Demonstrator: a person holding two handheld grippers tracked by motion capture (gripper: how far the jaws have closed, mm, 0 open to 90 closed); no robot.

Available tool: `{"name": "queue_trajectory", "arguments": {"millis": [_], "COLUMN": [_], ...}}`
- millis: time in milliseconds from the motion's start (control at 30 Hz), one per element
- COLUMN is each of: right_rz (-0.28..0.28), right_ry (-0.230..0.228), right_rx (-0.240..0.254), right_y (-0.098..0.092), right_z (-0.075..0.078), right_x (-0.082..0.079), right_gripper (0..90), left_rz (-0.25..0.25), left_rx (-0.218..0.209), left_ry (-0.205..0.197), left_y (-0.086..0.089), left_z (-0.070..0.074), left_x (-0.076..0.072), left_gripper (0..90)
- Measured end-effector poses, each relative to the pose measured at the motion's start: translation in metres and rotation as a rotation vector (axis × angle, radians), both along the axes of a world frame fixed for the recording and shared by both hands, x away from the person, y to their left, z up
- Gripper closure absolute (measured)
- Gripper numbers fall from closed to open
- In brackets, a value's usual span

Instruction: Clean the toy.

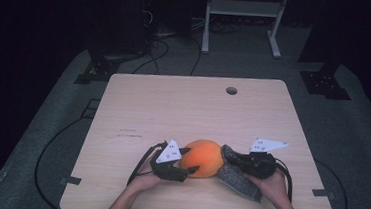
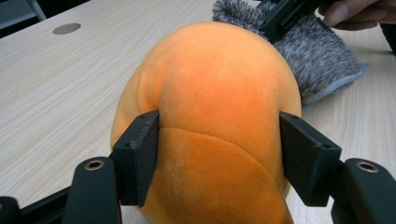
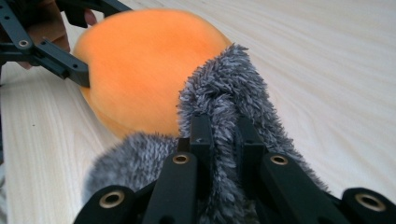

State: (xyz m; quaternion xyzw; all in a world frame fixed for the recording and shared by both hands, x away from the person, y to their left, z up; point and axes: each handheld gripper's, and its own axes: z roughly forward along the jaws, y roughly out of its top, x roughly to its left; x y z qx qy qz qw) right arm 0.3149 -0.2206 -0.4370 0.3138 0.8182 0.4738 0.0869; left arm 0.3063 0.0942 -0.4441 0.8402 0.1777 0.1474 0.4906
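Bare table (image 1: pixel 138 106), hole (image 1: pixel 231 90) at far edge; orange plush ball (image 1: pixel 202 157) near front, between left gripper (image 1: pixel 189 161) jaws, pads touching sides; right gripper (image 1: pixel 229 158) clamped on grey furry cloth (image 1: pixel 237 181) against ball

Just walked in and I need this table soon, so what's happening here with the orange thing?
A person at the wooden table works a gripper in each hand. The left gripper has its jaws on either side of an orange plush toy; whether the pads press on it is hard to tell. The right gripper is clamped on a grey furry cloth that lies against the toy.
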Motion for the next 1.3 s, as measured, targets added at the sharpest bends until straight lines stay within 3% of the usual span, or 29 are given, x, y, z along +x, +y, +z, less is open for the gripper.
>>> {"name": "queue_trajectory", "arguments": {"millis": [100,167,200,267,367,433,467,600,700,733,800,867,900,933,967,1067,1167,1200,1300], "right_rz": [0.054,0.084,0.086,0.084,0.063,0.053,0.048,0.056,0.103,0.111,0.114,0.106,0.108,0.103,0.098,0.100,0.165,0.181,0.180], "right_ry": [-0.034,-0.054,-0.060,-0.044,-0.030,-0.012,-0.008,-0.053,-0.101,-0.117,-0.122,-0.090,-0.082,-0.081,-0.084,-0.125,-0.165,-0.173,-0.176], "right_rx": [0.076,0.062,0.039,0.054,0.063,0.069,0.068,0.063,0.091,0.073,0.024,0.041,0.046,0.042,0.033,0.001,-0.004,-0.016,-0.057], "right_y": [0.006,0.018,0.023,0.022,0.014,0.011,0.010,0.012,0.022,0.027,0.031,0.028,0.027,0.025,0.025,0.031,0.049,0.055,0.057], "right_z": [0.012,0.016,0.014,0.009,0.005,0.002,0.002,0.015,0.031,0.033,0.028,0.021,0.020,0.021,0.023,0.032,0.042,0.043,0.039], "right_x": [-0.006,-0.007,-0.007,-0.005,-0.004,-0.003,-0.003,-0.011,-0.017,-0.018,-0.017,-0.013,-0.012,-0.012,-0.013,-0.020,-0.031,-0.032,-0.029], "right_gripper": [80.4,80.4,80.4,80.4,80.4,80.4,80.4,80.5,80.4,80.4,80.5,80.5,80.5,80.5,80.5,80.5,80.5,80.5,80.5], "left_rz": [0.005,-0.001,-0.001,0.015,0.060,0.054,0.031,0.027,-0.016,-0.022,-0.013,0.033,0.046,0.045,0.041,0.049,0.016,0.009,0.023], "left_rx": [0.001,0.005,-0.015,-0.059,-0.057,-0.062,-0.076,-0.030,0.025,0.024,0.016,-0.009,-0.015,-0.030,-0.042,-0.020,0.045,0.068,0.097], "left_ry": [-0.011,-0.019,-0.004,0.031,0.105,0.168,0.176,0.053,-0.028,-0.039,-0.026,0.042,0.103,0.132,0.134,0.008,-0.072,-0.085,-0.066], "left_y": [-0.004,-0.005,-0.003,0.003,0.009,0.009,0.008,0.000,-0.009,-0.011,-0.010,-0.009,-0.009,-0.009,-0.009,-0.014,-0.021,-0.022,-0.018], "left_z": [-0.001,0.001,0.002,0.005,0.006,0.002,0.000,0.006,0.011,0.011,0.010,0.006,0.003,0.001,0.000,0.007,0.010,0.010,0.006], "left_x": [-0.001,-0.002,-0.002,0.000,0.007,0.010,0.010,0.002,-0.005,-0.006,-0.004,0.001,0.006,0.007,0.007,-0.004,-0.012,-0.014,-0.011], "left_gripper": [35.0,33.9,30.3,19.9,10.4,13.0,20.6,39.6,41.5,40.5,31.9,14.8,9.5,9.1,13.6,32.1,35.1,35.7,37.4]}}
